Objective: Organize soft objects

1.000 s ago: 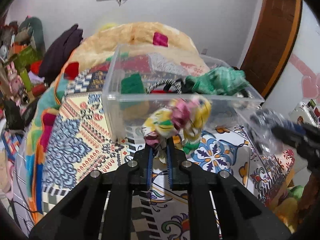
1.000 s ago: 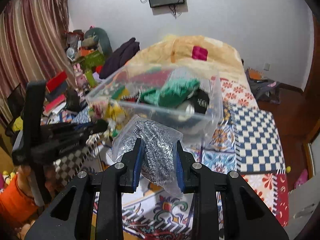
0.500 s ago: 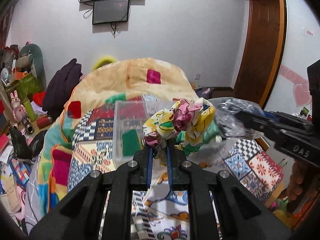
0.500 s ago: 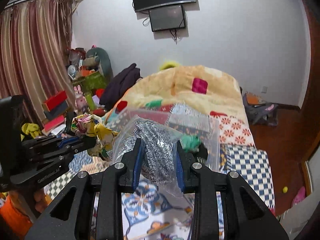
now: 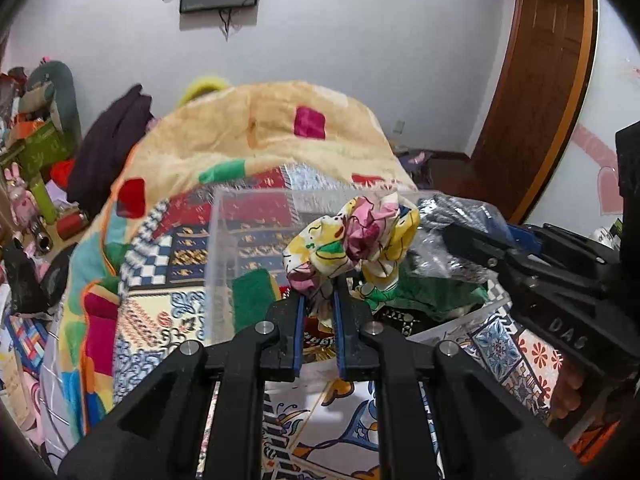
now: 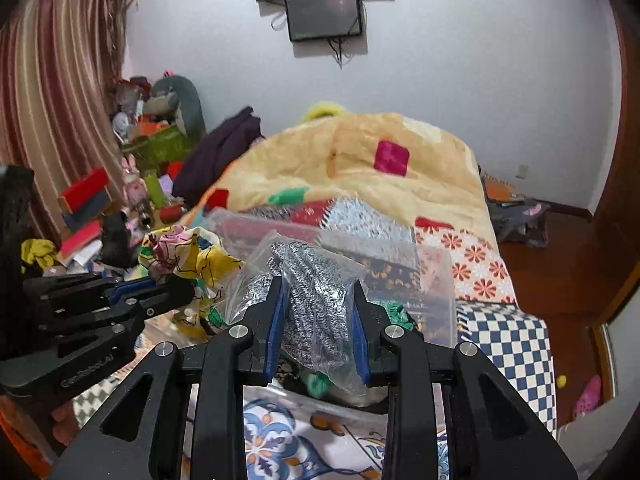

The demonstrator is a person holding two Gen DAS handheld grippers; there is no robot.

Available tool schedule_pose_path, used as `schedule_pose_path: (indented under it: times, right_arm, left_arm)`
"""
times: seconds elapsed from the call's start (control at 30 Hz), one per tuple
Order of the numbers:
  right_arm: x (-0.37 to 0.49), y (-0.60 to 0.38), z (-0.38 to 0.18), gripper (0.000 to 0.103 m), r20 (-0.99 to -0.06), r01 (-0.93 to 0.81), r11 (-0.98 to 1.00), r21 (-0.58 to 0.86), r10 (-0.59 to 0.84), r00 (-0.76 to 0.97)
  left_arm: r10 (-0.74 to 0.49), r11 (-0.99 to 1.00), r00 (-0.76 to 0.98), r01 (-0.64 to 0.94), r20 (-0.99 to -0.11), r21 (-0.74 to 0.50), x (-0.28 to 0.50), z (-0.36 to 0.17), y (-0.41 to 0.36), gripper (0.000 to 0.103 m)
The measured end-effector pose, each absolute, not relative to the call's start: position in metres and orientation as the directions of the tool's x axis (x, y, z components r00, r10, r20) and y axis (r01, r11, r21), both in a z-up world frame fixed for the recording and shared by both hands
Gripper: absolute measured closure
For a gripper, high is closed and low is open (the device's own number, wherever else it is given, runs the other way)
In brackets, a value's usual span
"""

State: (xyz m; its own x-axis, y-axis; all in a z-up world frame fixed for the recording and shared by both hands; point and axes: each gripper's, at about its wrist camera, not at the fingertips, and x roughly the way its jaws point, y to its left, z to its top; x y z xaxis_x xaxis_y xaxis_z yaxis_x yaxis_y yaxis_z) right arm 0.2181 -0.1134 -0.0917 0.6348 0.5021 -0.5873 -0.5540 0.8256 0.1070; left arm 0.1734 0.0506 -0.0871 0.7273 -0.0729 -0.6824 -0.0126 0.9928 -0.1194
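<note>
1. my left gripper (image 5: 316,300) sits low in the middle of the left view. its blue pads squeeze the bottom of a bunched yellow and pink cloth (image 5: 356,236).
2. my right gripper (image 6: 316,312) sits low in the middle of the right view. it pinches a clear bag (image 6: 308,300) with black and white fabric inside.
3. in the right view the left gripper pokes in from the left edge, and its cloth is just beside the bag.
4. both things hang over the clear plastic box (image 5: 224,264) in the middle of the left view. a green cloth (image 5: 420,300) lies inside the box, under the bag.
5. the box sits on a patchwork bed cover (image 6: 480,264).
6. behind it is a big yellow blanket (image 5: 260,128).
7. far back, a dark screen (image 6: 326,12) hangs on the white wall at the top.
</note>
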Motion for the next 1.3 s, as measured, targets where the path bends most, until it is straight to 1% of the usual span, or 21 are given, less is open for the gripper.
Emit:
schedule_pose_path:
  times: [0.1,0.17,0.27,0.33,0.37,0.4,0.43,0.57,0.7,0.87,0.97,1.07,1.1,1.13,1.23,1.27,1.3]
  right_arm:
    - [0.221,-0.111,-0.103,0.074,-0.618,-0.551,0.83,0.091,0.481,0.622]
    - [0.222,-0.109,-0.107,0.073,-0.625,-0.547,0.834,0.072,0.466,0.626]
    - [0.225,-0.108,-0.107,0.069,-0.635,-0.547,0.835,0.063,0.456,0.624]
    - [0.226,-0.109,-0.107,0.059,-0.642,-0.546,0.835,0.063,0.453,0.619]
    - [0.227,-0.108,-0.107,0.057,-0.642,-0.543,0.837,0.065,0.452,0.62]
    - [0.226,-0.109,-0.106,0.054,-0.64,-0.542,0.838,0.066,0.452,0.621]
    - [0.224,-0.112,-0.103,0.054,-0.635,-0.541,0.838,0.066,0.453,0.625]
    - [0.22,-0.119,-0.093,0.054,-0.616,-0.544,0.835,0.081,0.471,0.631]
    - [0.207,-0.131,-0.075,0.054,-0.574,-0.557,0.825,0.096,0.504,0.646]
    - [0.181,-0.15,-0.045,0.054,-0.49,-0.572,0.813,0.108,0.544,0.681]
    - [0.164,-0.159,-0.03,0.054,-0.445,-0.589,0.799,0.121,0.574,0.688]
    - [0.148,-0.163,-0.021,0.053,-0.413,-0.601,0.79,0.12,0.591,0.693]
    - [0.145,-0.164,-0.02,0.049,-0.404,-0.604,0.788,0.12,0.595,0.695]
    - [0.14,-0.165,-0.018,0.042,-0.393,-0.607,0.786,0.116,0.597,0.699]
    - [0.128,-0.167,-0.014,0.031,-0.355,-0.609,0.786,0.107,0.603,0.715]
    - [0.124,-0.168,-0.013,0.03,-0.344,-0.611,0.785,0.107,0.606,0.718]
    - [0.121,-0.169,-0.012,0.027,-0.334,-0.611,0.785,0.107,0.607,0.721]
  left_arm:
    - [-0.083,0.992,0.702,-0.009,-0.707,-0.125,0.182,-0.098,0.049,0.091]
    - [-0.09,0.991,0.686,-0.007,-0.722,-0.131,0.186,-0.104,0.049,0.087]
    - [-0.085,0.992,0.679,-0.008,-0.729,-0.122,0.19,-0.108,0.047,0.08]
    - [-0.082,0.993,0.68,-0.006,-0.729,-0.118,0.19,-0.109,0.046,0.069]
    - [-0.078,0.994,0.681,-0.008,-0.728,-0.113,0.188,-0.109,0.046,0.064]
    - [-0.076,0.993,0.689,-0.009,-0.721,-0.114,0.186,-0.107,0.046,0.055]
    - [-0.075,0.994,0.694,-0.01,-0.716,-0.113,0.183,-0.105,0.046,0.05]
    - [-0.076,0.994,0.723,0.0,-0.686,-0.109,0.171,-0.092,0.046,0.049]
    - [-0.078,0.994,0.773,0.01,-0.63,-0.111,0.15,-0.071,0.045,0.049]
    - [-0.062,0.995,0.844,0.011,-0.532,-0.097,0.119,-0.042,0.042,0.049]
    - [-0.065,0.995,0.878,0.021,-0.474,-0.098,0.099,-0.026,0.039,0.047]
    - [-0.057,0.996,0.907,0.022,-0.416,-0.088,0.08,-0.014,0.034,0.041]
    - [-0.056,0.996,0.917,0.024,-0.395,-0.085,0.073,-0.01,0.032,0.039]
    - [-0.054,0.996,0.925,0.026,-0.375,-0.08,0.066,-0.007,0.03,0.036]
    - [-0.045,0.998,0.942,0.025,-0.334,-0.065,0.051,-0.003,0.025,0.028]
    - [-0.041,0.998,0.947,0.023,-0.319,-0.061,0.046,-0.002,0.023,0.027]
    - [-0.041,0.998,0.95,0.024,-0.31,-0.059,0.042,-0.002,0.022,0.023]
